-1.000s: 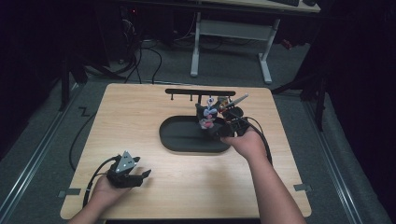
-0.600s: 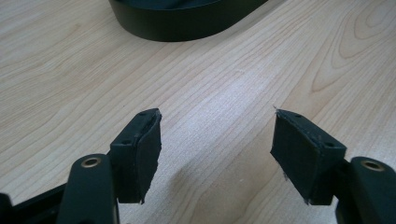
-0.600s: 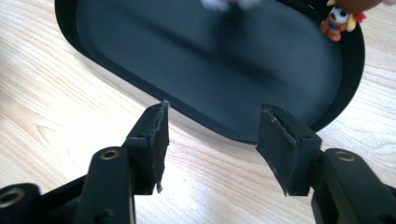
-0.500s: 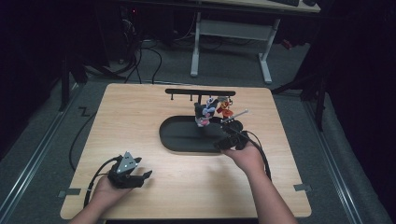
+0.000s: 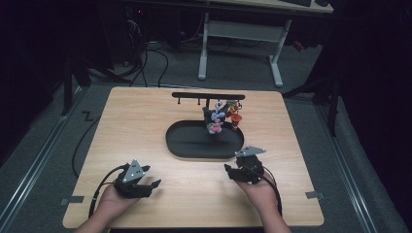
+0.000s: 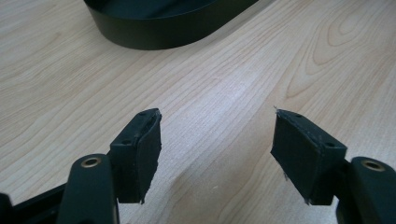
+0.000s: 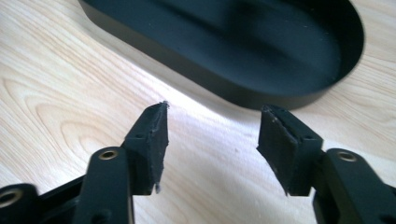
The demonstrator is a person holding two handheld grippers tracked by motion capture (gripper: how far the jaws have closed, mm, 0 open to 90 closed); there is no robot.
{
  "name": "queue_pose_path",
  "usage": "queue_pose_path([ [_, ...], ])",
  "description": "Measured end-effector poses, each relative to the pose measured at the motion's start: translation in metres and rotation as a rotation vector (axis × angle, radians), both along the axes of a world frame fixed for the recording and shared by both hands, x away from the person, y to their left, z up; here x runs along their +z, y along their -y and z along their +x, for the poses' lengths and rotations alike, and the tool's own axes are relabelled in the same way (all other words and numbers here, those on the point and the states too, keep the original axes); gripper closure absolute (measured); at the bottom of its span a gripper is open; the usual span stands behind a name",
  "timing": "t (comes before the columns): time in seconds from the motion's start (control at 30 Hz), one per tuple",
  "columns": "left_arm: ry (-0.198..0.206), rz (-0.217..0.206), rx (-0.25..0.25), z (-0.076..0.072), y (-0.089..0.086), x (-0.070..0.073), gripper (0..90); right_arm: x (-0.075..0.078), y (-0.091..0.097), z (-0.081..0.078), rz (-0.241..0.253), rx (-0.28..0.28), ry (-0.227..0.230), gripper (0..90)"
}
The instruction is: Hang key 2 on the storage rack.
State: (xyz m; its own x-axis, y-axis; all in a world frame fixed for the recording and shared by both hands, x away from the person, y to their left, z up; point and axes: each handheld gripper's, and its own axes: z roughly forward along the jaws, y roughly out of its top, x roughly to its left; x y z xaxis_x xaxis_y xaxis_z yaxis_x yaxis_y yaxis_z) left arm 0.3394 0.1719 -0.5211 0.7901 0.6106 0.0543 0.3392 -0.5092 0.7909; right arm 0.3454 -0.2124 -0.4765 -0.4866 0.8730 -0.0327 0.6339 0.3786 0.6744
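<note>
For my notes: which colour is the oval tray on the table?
Black; the tray shows best in the right gripper view.

Dim surroundings, bright table, soft focus

A wooden table (image 5: pixel 145 126) is sitting on grey carpeted floor (image 5: pixel 43 145), lit brightly while the surroundings are lying in darkness. A white-legged desk (image 5: pixel 238 34) and cables (image 5: pixel 150 58) are standing beyond.

Wooden table (image 5: pixel 145 126), grey floor (image 5: pixel 43 145), white desk frame (image 5: pixel 238 34), floor cables (image 5: pixel 155 58)
</note>
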Motion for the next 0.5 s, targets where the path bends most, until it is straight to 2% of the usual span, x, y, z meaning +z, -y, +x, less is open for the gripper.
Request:
queue_pose_path([
  [0.13,0.004,0.003,-0.012,-0.001,0.002,0.0,32.8,-0.015,0.011,-0.022,0.063,-0.021,0.048,43.6],
  [0.2,0.002,0.002,-0.017,-0.002,0.003,-0.001,32.7,-0.024,0.023,-0.044,0.084,-0.05,0.114,40.8],
  [0.23,0.002,0.002,-0.017,-0.002,0.003,-0.001,32.6,-0.024,0.023,-0.044,0.084,-0.05,0.114,40.8],
  [0.27,0.002,0.001,-0.019,-0.002,0.003,-0.001,32.5,-0.031,0.036,-0.064,0.139,-0.079,0.187,39.7],
  [0.3,0.005,-0.001,-0.021,-0.002,0.004,0.0,32.4,-0.03,0.041,-0.07,0.151,-0.075,0.208,36.2],
  [0.37,0.007,-0.006,-0.027,-0.003,0.004,0.0,32.4,-0.028,0.045,-0.075,0.16,-0.081,0.205,33.9],
  [0.43,0.006,0.001,-0.035,-0.003,0.005,0.0,32.4,-0.031,0.049,-0.086,0.153,-0.094,0.236,32.8],
  [0.47,0.005,0.001,-0.035,-0.002,0.006,-0.001,32.3,-0.036,0.048,-0.089,0.146,-0.093,0.21,30.3],
  [0.5,0.001,0.001,-0.037,-0.002,0.007,-0.001,32.3,-0.036,0.048,-0.089,0.146,-0.093,0.21,30.3],
])
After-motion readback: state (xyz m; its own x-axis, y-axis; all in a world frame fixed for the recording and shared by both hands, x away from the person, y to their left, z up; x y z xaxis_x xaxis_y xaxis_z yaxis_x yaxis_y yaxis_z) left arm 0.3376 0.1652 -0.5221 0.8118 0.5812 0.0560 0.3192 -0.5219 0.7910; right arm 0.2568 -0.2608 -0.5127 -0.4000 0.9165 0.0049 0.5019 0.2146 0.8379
